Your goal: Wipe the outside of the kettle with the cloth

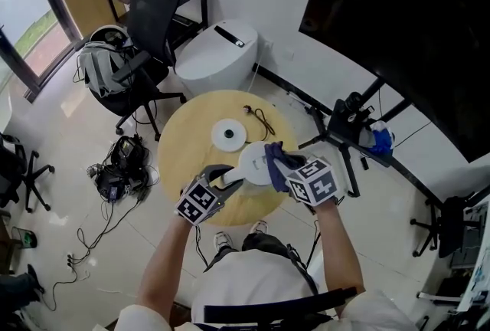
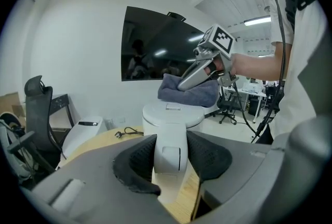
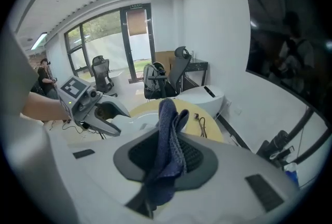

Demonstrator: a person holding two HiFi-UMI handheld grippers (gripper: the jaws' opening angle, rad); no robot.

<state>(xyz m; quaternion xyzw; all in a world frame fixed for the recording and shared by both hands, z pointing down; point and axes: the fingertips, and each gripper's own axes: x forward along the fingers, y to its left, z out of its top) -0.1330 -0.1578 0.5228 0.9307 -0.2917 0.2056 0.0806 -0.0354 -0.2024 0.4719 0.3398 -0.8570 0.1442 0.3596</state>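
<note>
On the round wooden table, my left tongs clamp the white kettle by its handle; my right tongs pinch the dark blue cloth on its lid. I judge wiping just begun, sides remaining.

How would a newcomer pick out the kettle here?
On the round wooden table, near the person's edge, stands the white kettle, its handle gripped by the left tool and a dark blue cloth on its lid. Unlike the flat white disc beside it, it is tall with a handle.
</note>
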